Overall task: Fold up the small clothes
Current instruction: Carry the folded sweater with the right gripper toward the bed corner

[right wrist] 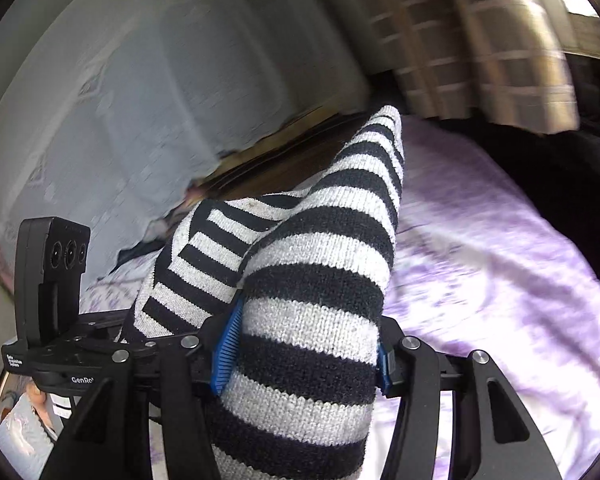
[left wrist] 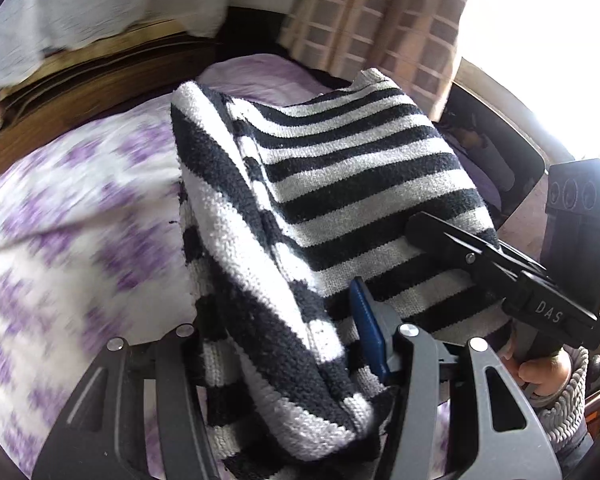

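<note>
Hanging between both grippers, a black-and-white striped knit garment (left wrist: 320, 200) is held up above a bed covered by a purple-patterned sheet (left wrist: 60, 240). In the left wrist view the left gripper (left wrist: 292, 344) is closed on a thick bunch of the knit at the lower centre of the frame, one blue pad (left wrist: 366, 328) being seen against the fabric. In the right wrist view the right gripper (right wrist: 304, 344) is clamped on the garment at lower centre, blue pads pressed on both sides. A checked curtain (left wrist: 380, 20) is seen at upper right, blurred.
</note>
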The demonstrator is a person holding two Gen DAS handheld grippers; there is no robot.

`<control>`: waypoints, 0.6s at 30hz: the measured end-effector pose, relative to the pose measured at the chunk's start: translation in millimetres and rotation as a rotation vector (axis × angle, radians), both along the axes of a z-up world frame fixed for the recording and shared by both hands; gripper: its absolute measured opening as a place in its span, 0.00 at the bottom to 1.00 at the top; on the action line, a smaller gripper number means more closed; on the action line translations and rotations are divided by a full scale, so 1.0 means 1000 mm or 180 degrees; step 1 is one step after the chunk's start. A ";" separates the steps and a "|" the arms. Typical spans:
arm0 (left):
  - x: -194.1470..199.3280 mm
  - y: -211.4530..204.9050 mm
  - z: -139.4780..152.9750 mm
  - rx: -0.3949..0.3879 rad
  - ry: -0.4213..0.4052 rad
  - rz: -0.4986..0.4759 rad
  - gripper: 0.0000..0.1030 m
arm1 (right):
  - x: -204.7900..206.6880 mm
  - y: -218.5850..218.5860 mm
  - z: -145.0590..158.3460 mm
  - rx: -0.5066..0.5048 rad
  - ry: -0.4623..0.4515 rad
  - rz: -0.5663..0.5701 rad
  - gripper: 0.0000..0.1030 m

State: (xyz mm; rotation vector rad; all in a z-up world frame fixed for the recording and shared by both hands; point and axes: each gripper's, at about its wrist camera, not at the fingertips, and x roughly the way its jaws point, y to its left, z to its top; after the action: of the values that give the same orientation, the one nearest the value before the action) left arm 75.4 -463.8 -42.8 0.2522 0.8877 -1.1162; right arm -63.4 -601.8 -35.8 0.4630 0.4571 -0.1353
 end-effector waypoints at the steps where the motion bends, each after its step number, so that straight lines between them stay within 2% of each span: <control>1: -0.002 -0.013 0.000 0.0004 -0.0016 -0.0026 0.51 | -0.001 -0.008 -0.001 0.0002 -0.0006 -0.0053 0.52; 7: -0.008 -0.076 -0.012 -0.0009 -0.0097 -0.0069 0.51 | -0.014 -0.060 -0.019 0.0093 -0.0064 -0.0391 0.52; 8: -0.008 -0.083 -0.018 0.0019 -0.0101 -0.0065 0.51 | -0.013 -0.066 -0.025 0.0108 -0.0030 -0.0435 0.52; 10: -0.005 -0.099 -0.040 0.0181 -0.0199 0.0007 0.54 | -0.005 -0.081 -0.044 0.0207 0.0229 -0.0552 0.52; 12: 0.001 -0.096 -0.053 0.0104 -0.0176 0.0104 0.73 | -0.004 -0.100 -0.060 0.0588 0.0317 -0.0594 0.58; 13: 0.007 -0.090 -0.057 0.0043 -0.0129 0.0217 0.88 | -0.007 -0.105 -0.062 0.0723 0.0278 -0.0578 0.58; 14: 0.013 -0.086 -0.060 0.0017 -0.0033 0.0276 0.93 | -0.009 -0.107 -0.062 0.0768 0.0245 -0.0592 0.59; 15: 0.019 -0.081 -0.061 -0.0036 0.0117 0.0280 0.93 | -0.011 -0.106 -0.061 0.0723 0.0227 -0.0634 0.59; 16: 0.021 -0.077 -0.060 -0.0071 0.0160 0.0305 0.92 | -0.015 -0.099 -0.055 0.0575 0.0205 -0.0728 0.60; 18: 0.020 -0.063 -0.055 -0.0165 0.0100 0.0403 0.92 | -0.028 -0.078 -0.038 0.0088 0.0075 -0.0984 0.61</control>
State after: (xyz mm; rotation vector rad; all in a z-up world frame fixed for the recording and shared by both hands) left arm 95.3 -527.0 -97.5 0.1341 0.8893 -1.0262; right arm -91.3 -679.6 -73.6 0.5578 0.4087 -0.4335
